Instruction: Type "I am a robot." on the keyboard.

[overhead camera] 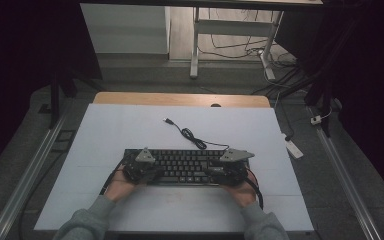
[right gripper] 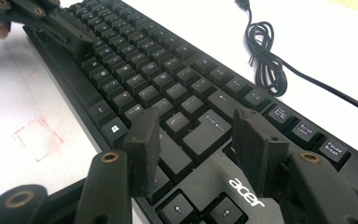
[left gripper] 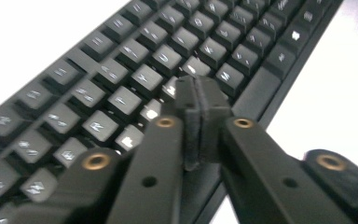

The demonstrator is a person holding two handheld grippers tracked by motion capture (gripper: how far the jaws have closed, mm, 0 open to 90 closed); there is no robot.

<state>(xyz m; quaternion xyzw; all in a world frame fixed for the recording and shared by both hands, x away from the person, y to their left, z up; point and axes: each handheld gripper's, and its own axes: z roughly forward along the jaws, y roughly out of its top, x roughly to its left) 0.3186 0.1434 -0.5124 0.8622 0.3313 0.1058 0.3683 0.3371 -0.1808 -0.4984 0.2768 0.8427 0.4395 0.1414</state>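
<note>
Open hand-held gripper [right gripper: 196, 140] over keyboard [right gripper: 168, 88]

I am looking down at the keyboard [overhead camera: 185, 166] lying across the near middle of the tabletop [overhead camera: 130, 130]. Its cable [overhead camera: 192, 136] is running from its far edge, coiling just behind it and ending farther back toward the left. My left gripper [overhead camera: 141, 172] is resting over the keyboard's left end, my right gripper [overhead camera: 225, 172] over its right end, well apart. A desk frame [overhead camera: 230, 30] is standing on the floor beyond the tabletop.
</note>
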